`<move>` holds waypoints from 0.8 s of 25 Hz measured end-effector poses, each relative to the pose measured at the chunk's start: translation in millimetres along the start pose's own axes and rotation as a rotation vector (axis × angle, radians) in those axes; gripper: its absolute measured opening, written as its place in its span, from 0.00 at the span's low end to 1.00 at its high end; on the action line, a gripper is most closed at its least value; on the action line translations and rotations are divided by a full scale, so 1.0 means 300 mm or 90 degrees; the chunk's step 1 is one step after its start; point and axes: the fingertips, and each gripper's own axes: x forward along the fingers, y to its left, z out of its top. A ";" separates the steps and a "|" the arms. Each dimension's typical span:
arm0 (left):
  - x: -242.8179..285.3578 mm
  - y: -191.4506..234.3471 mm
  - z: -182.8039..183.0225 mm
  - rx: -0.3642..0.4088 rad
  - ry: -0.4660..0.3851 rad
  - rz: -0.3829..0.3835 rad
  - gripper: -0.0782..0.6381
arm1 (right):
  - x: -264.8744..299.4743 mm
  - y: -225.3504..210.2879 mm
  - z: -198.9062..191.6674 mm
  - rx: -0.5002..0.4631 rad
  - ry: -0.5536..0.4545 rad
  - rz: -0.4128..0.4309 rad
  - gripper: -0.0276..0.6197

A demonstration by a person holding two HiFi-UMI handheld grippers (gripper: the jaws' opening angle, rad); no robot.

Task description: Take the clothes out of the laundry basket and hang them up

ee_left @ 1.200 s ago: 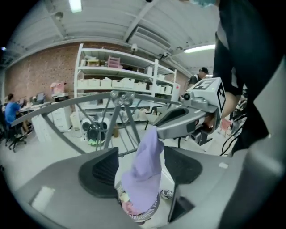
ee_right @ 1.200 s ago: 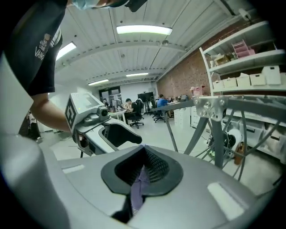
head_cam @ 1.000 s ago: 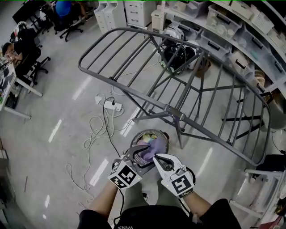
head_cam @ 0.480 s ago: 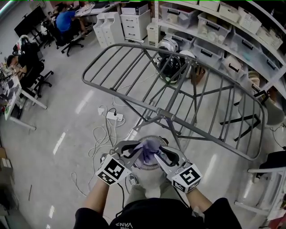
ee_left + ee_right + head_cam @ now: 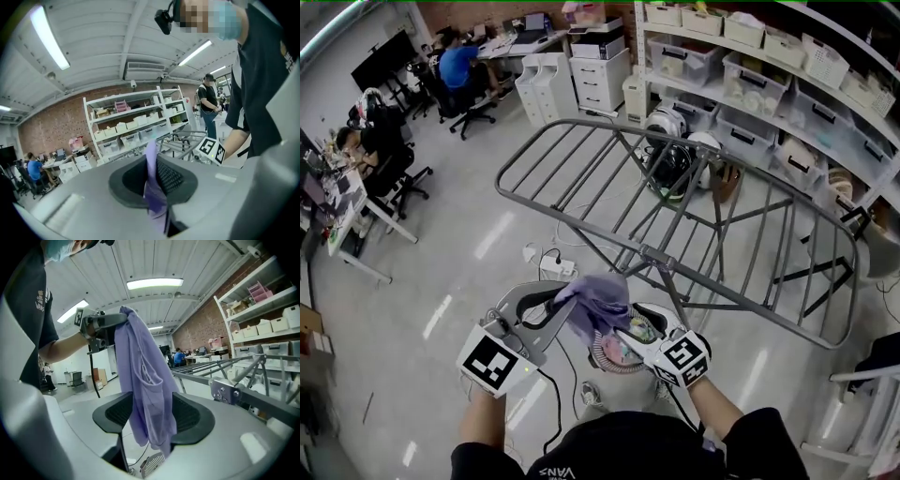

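I am clamping a thin, limp lilac garment (image 5: 146, 380) in the left gripper (image 5: 153, 183), whose jaws are pressing a fold of the cloth between their ribbed black pads. The cloth is hanging in soft creases above the round, slatted laundry basket (image 5: 602, 359). The right gripper (image 5: 152, 417) has just been opening its jaws and is standing wide, with the garment draping loosely between its two ribbed pads, unsqueezed. Just beyond both grippers, the grey tubular metal drying rack (image 5: 675, 187) is spreading its long parallel rails.
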 end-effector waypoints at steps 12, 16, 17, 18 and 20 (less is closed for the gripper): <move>-0.156 0.084 -0.020 -0.029 0.012 0.180 0.15 | 0.039 0.023 0.141 -0.096 -0.018 0.087 0.09; -0.202 0.076 -0.086 -0.038 0.021 0.249 0.15 | 0.001 0.018 0.221 -0.119 -0.028 0.103 0.08; -0.208 0.070 -0.102 -0.038 0.024 0.260 0.15 | -0.001 0.015 0.247 -0.126 -0.028 0.107 0.08; -0.211 0.063 -0.115 -0.041 0.027 0.271 0.15 | 0.000 0.011 0.276 -0.136 -0.027 0.111 0.08; -0.210 0.051 -0.133 -0.054 0.031 0.296 0.15 | 0.008 0.002 0.338 -0.163 -0.027 0.120 0.08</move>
